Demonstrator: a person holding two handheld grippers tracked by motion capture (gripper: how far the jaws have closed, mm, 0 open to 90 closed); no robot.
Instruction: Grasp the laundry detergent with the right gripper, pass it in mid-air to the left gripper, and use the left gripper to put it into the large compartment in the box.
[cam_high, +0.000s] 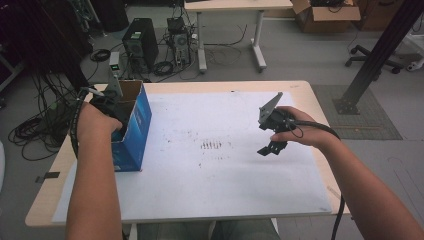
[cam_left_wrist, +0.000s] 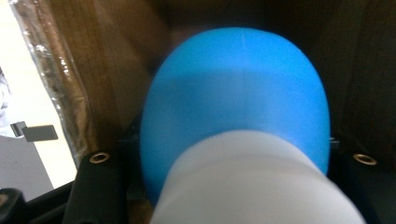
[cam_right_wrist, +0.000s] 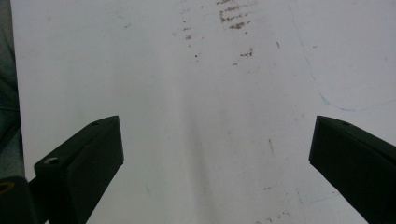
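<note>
Two grippers: the left gripper, at left of the high view, reaches into the blue box, jaws closed on a blue-and-white object. Right of centre, the right gripper hangs over the white sheet, jaws wide apart and empty.

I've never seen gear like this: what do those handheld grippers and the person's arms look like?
Each hand holds a black gripper: the right gripper has a grey three-cornered plate on top and a black cable trailing back; its two black jaws are blocky. The left gripper looks similar. The forearms are bare, no sleeves.
</note>
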